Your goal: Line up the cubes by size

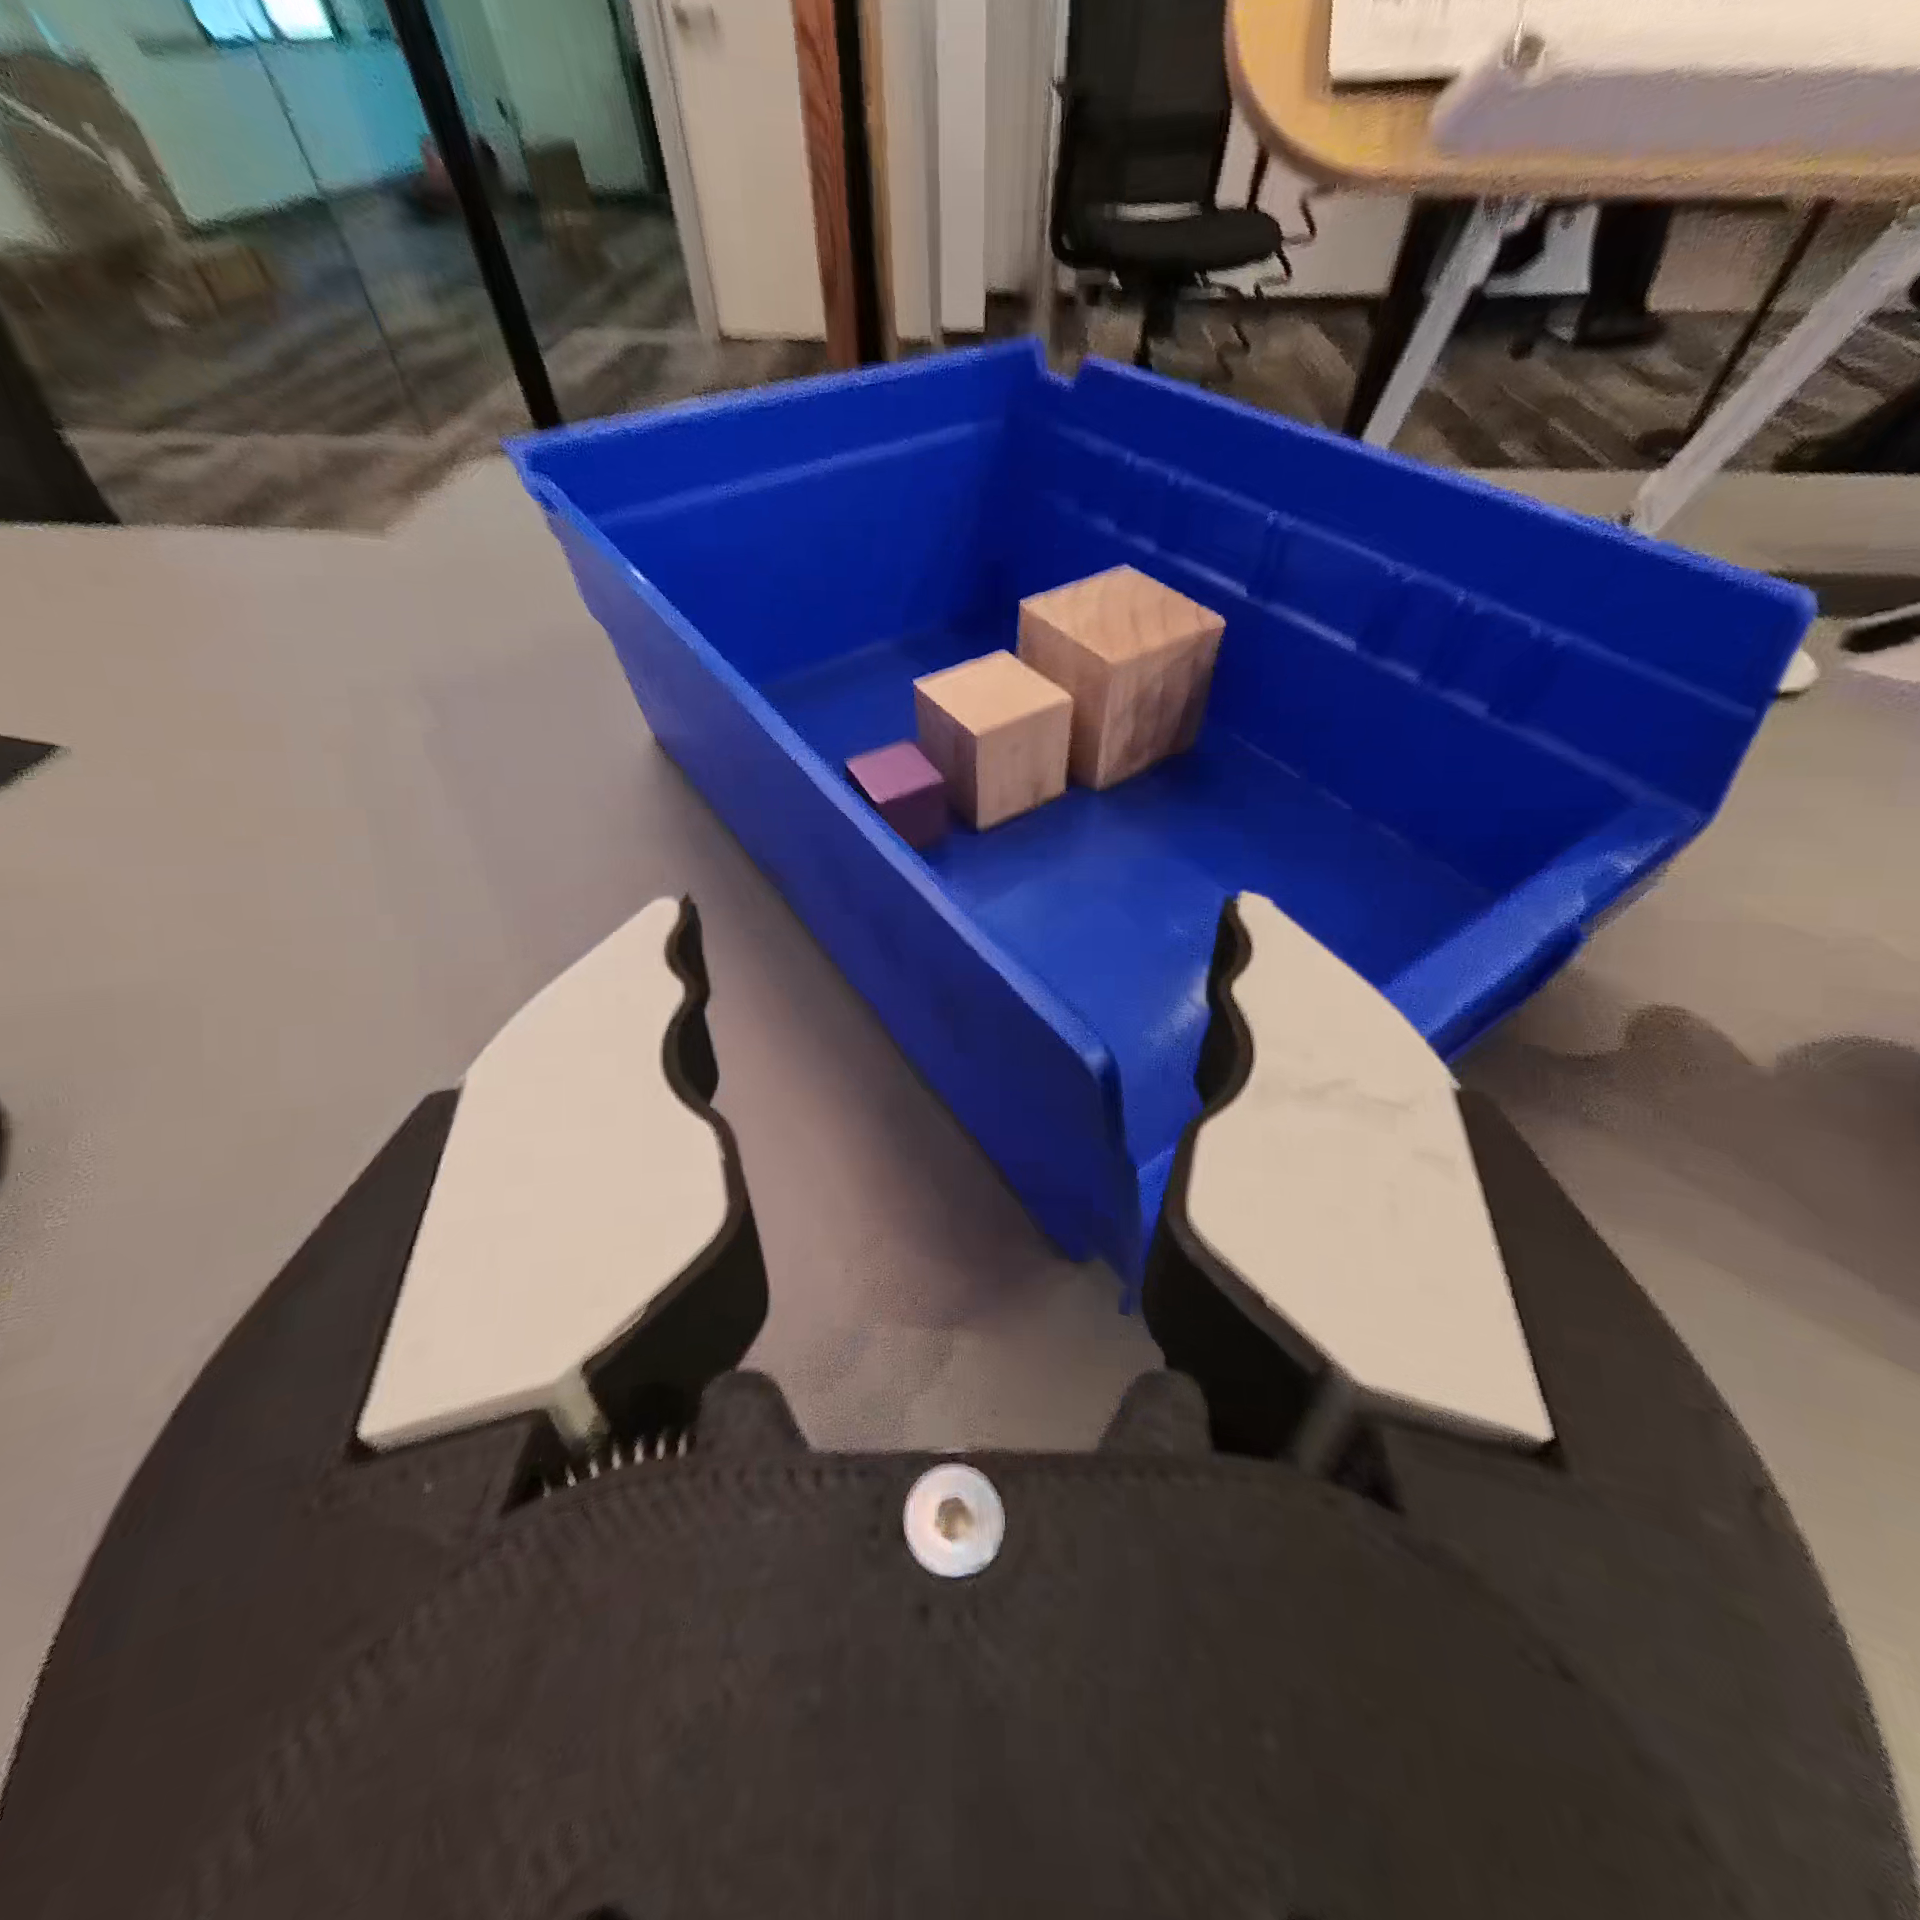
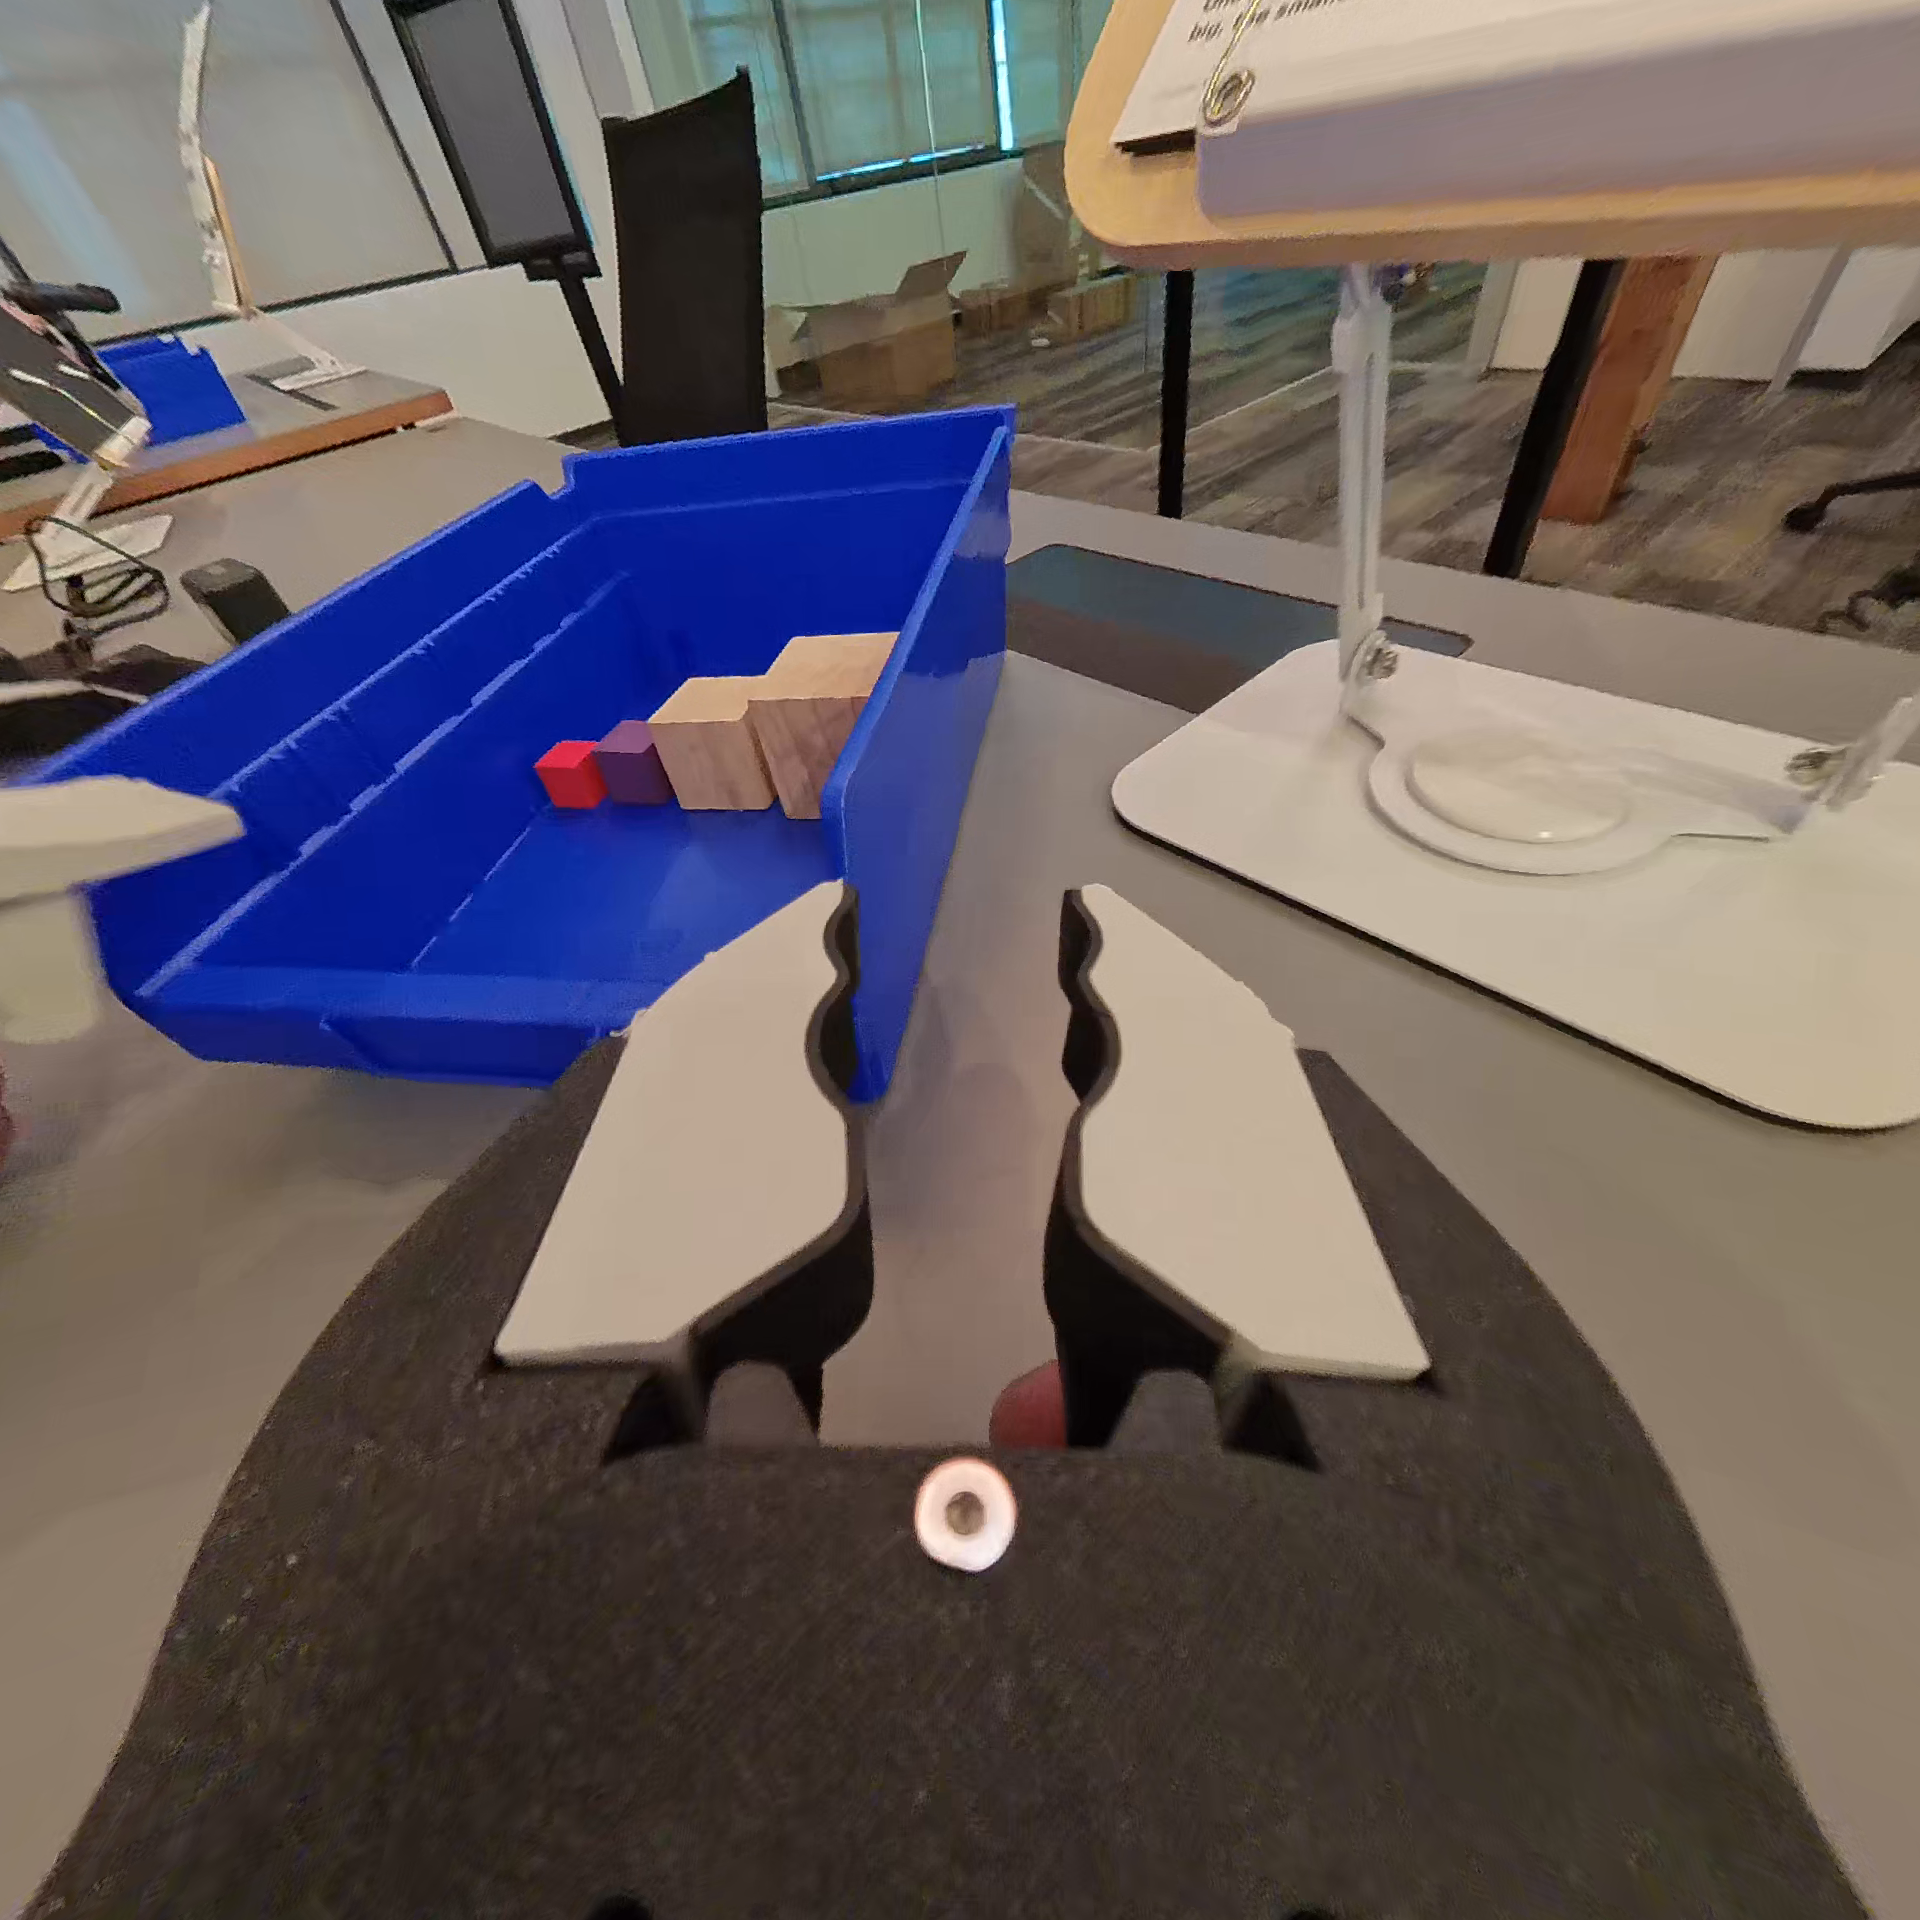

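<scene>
Grey table (image 2: 1039, 1039) held a blue bin (image 2: 914, 727) at ten o'clock; left tongs (image 1: 961, 914) and right tongs (image 2: 956, 899) both gaped, holding nothing.

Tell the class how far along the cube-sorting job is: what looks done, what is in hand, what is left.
Done, it seems: in the blue bin the red cube, purple cube, mid wooden cube and big wooden cube stand in one row, smallest to largest. In hand: nothing; the left gripper and right gripper are both open and outside the row. Left: apparently nothing but moving away.
</scene>
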`<state>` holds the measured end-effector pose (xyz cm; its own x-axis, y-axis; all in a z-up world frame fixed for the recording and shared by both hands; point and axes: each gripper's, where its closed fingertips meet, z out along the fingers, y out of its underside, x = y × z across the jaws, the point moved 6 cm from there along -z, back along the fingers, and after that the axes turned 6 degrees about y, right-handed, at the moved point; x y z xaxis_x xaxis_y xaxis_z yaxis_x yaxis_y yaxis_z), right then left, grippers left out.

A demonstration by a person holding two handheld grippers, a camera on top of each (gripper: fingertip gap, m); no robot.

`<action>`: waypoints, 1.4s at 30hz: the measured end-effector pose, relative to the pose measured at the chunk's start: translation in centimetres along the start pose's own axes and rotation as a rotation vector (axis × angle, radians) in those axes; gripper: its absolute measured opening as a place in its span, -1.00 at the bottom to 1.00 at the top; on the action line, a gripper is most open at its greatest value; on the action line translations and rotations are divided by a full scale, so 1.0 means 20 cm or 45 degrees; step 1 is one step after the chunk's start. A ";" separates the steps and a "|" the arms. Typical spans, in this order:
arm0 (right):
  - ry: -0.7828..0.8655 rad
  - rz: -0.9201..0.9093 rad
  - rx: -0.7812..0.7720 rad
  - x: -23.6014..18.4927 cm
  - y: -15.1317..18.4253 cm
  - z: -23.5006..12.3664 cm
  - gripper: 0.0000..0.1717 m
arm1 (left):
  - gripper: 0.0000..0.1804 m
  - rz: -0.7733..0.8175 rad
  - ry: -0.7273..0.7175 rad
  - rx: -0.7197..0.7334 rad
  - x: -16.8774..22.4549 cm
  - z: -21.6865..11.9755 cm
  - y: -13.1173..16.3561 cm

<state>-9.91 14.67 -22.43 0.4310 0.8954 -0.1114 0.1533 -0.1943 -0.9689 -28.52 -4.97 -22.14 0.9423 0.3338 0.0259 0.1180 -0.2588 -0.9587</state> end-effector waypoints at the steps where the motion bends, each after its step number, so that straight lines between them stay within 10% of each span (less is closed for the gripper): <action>1: -0.018 0.014 -0.025 0.00 0.00 0.02 -0.61 | -0.02 -0.022 0.022 -0.031 0.01 0.02 0.02; 16: -0.104 -0.102 -0.051 -0.13 0.00 0.13 -0.86 | -0.74 -0.126 0.051 -0.121 -0.15 0.10 0.04; 42: -0.282 -0.168 -0.055 -0.51 -0.02 0.43 -0.87 | -0.98 -0.101 0.172 -0.283 -0.75 0.44 -0.09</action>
<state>-22.00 8.99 -22.78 0.2002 0.9791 -0.0347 0.2354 -0.0824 -0.9684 -45.73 -1.45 -23.23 0.9589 0.2408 0.1503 0.2450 -0.4345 -0.8667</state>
